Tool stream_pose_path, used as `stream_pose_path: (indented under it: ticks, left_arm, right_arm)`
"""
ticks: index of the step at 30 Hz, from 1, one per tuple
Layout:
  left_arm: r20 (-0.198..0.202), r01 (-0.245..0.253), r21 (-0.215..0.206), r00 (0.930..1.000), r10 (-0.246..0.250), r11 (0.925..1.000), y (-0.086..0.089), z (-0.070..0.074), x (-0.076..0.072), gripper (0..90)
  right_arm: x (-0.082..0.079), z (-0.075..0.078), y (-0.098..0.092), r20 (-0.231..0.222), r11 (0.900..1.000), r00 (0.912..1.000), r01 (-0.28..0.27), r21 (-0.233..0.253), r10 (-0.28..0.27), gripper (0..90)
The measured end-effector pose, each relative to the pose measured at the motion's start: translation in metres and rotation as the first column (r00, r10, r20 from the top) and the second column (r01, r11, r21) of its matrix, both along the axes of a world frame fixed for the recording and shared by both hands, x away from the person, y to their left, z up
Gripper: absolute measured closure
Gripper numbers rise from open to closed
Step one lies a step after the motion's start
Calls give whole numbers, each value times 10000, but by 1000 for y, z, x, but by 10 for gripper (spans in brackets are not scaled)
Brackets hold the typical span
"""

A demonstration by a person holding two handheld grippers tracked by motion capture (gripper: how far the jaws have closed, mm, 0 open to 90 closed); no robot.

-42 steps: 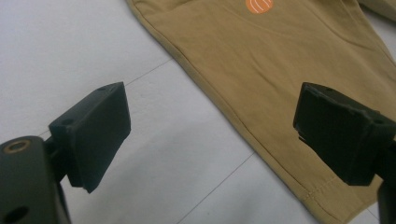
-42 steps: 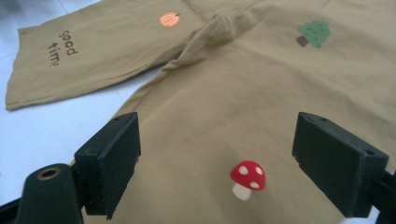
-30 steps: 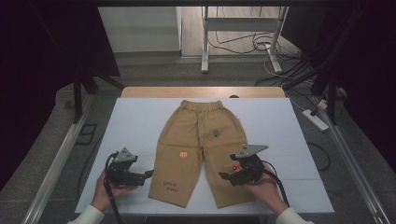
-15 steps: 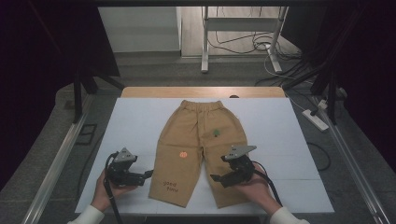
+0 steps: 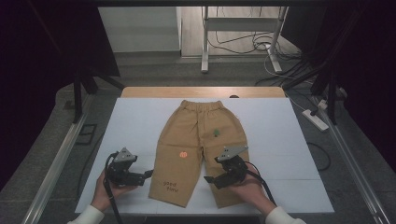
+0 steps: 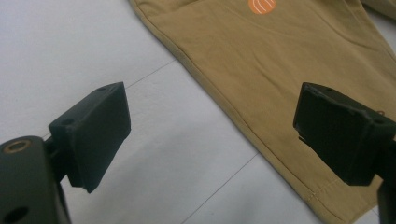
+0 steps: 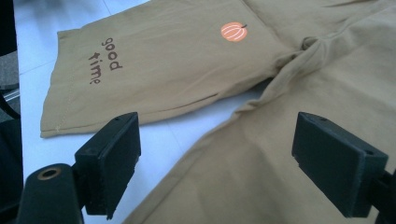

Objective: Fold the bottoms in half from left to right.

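We have both grippers, left [image 5: 148, 173] and right [image 5: 208, 178], spread wide near the trousers [image 5: 201, 140]; next we likely pinch each near hem.

A flat white rectangular tabletop [image 5: 130, 126] with a strip of wood along its far edge carries one thing: tan cotton shorts [image 5: 198, 140] spread flat at its middle, waistband toward the wooden strip, legs toward the near edge.

Bright, even overhead light on the white table [image 5: 280, 140], dark surroundings, soft shadows, slightly blurred close-up foregrounds.
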State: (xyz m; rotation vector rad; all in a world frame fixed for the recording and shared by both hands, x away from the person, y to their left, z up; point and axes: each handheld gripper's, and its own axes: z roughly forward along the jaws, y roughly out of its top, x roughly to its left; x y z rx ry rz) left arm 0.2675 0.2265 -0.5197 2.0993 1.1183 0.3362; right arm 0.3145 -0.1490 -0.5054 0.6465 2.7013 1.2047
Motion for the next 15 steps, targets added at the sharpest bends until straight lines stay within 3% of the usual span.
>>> stream_pose_path:
  ticks: [15]
  left_arm:
    - [-11,15,-25,10000,-15,10000,0,0,0,111]
  right_arm:
    - [-2,-3,19,-40,9995,9996,-296,-105,295,159]
